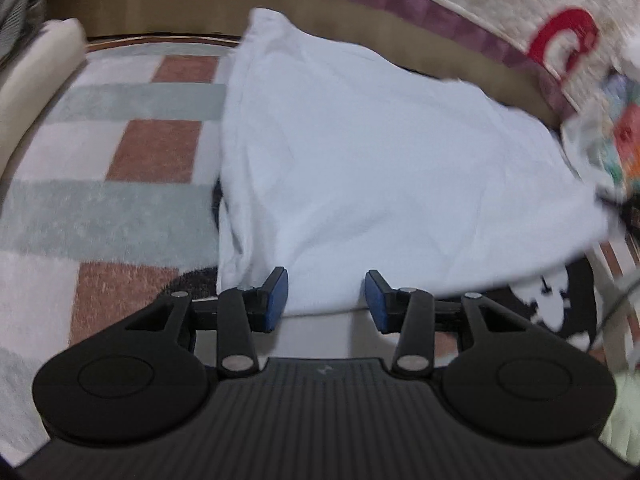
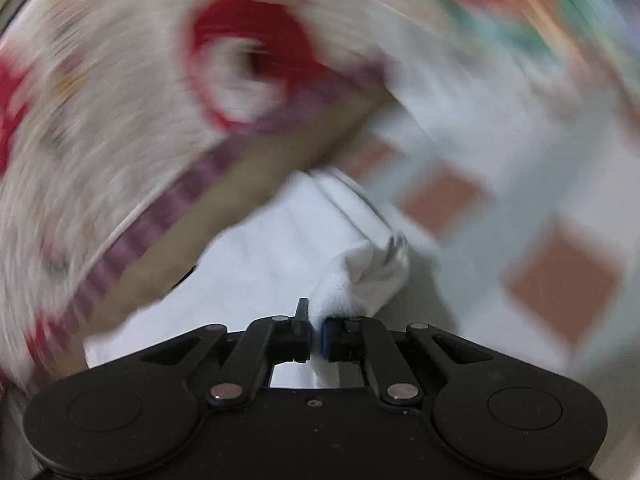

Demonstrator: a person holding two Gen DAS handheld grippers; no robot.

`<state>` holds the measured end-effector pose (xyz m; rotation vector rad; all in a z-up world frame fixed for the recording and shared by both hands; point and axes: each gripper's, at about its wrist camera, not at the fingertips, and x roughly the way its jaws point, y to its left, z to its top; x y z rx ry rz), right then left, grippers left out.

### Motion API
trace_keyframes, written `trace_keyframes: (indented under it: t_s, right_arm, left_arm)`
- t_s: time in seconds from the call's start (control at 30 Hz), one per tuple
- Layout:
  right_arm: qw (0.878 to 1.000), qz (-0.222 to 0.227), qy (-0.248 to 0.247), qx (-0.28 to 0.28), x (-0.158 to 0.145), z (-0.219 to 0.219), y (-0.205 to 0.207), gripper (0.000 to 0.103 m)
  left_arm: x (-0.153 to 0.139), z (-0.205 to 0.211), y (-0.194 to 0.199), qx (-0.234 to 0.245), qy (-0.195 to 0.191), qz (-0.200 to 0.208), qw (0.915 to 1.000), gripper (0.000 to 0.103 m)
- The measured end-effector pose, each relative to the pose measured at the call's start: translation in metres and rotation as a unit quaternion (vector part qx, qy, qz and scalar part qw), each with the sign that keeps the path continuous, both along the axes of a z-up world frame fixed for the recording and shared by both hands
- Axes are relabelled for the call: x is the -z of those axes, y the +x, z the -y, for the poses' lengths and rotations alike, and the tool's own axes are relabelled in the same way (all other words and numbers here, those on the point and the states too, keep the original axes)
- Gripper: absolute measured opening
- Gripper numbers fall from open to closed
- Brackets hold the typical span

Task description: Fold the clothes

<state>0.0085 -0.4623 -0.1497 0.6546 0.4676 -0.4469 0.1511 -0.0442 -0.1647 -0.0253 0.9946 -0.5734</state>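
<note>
A soft white garment [image 1: 360,152] is lying over a checked pile rug [image 1: 120,152]. The right hand-held gripper [image 2: 316,336] is pinching its bunched corner; the left hand-held gripper [image 1: 326,296] is gaping wide at its near hem.

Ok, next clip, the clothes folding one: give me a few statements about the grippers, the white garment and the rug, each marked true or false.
1. The right gripper is shut on a bunched fold of the white garment. True.
2. The left gripper is clamped on the garment. False: its jaws stand wide apart, with the garment's near edge lying between them.
3. The garment lies over a rug with brown and pale green blocks. True.
4. The garment is dark blue. False: it is white.
5. A black cloth with white print shows under the garment's right edge in the left wrist view. True.
</note>
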Motion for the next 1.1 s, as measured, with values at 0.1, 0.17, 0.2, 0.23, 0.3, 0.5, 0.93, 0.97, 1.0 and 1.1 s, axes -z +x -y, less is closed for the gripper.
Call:
trace_keyframes:
  t_s: [0.1, 0.17, 0.2, 0.23, 0.3, 0.5, 0.93, 0.97, 1.0, 1.1]
  right_arm:
    - [0.992, -0.024, -0.102, -0.067, -0.034, -0.026, 0.026, 0.008]
    - [0.99, -0.022, -0.103, -0.094, -0.052, -0.036, 0.043, 0.008]
    - [0.988, -0.021, -0.104, -0.108, -0.061, -0.041, 0.052, 0.008]
    - [0.985, -0.02, -0.112, -0.131, -0.072, -0.052, 0.064, 0.008]
    - [0.973, -0.017, -0.135, -0.188, -0.095, -0.084, 0.09, 0.008]
    - [0.906, -0.028, -0.202, -0.372, -0.099, -0.208, 0.128, 0.008]
    - [0.877, -0.068, -0.155, -0.449, 0.0, -0.276, 0.151, 0.007]
    - [0.88, -0.048, -0.151, -0.448, -0.005, -0.274, 0.147, 0.007]
    - [0.883, -0.027, -0.146, -0.446, -0.011, -0.271, 0.143, 0.007]
    - [0.886, 0.015, -0.169, -0.432, -0.02, -0.273, 0.124, 0.007]
  left_arm:
    - [-0.004, -0.012, 0.002, -0.004, -0.017, -0.02, 0.9996, 0.042]
    - [-0.002, -0.027, 0.003, -0.031, -0.055, -0.036, 0.9973, 0.042]
    - [0.0, -0.033, 0.004, -0.041, -0.072, -0.046, 0.9955, 0.042]
    - [0.0, -0.038, 0.003, -0.044, -0.083, -0.049, 0.9944, 0.041]
    - [-0.003, -0.044, 0.002, -0.034, -0.093, -0.037, 0.9944, 0.037]
    - [-0.011, -0.045, 0.011, -0.022, -0.144, -0.026, 0.9889, 0.036]
    - [0.011, -0.076, 0.04, -0.039, -0.232, -0.066, 0.9697, 0.036]
    - [0.008, -0.078, 0.042, -0.037, -0.249, -0.07, 0.9653, 0.036]
    - [0.005, -0.08, 0.043, -0.036, -0.266, -0.074, 0.9605, 0.036]
    - [0.002, -0.087, 0.046, -0.038, -0.318, -0.093, 0.9426, 0.036]
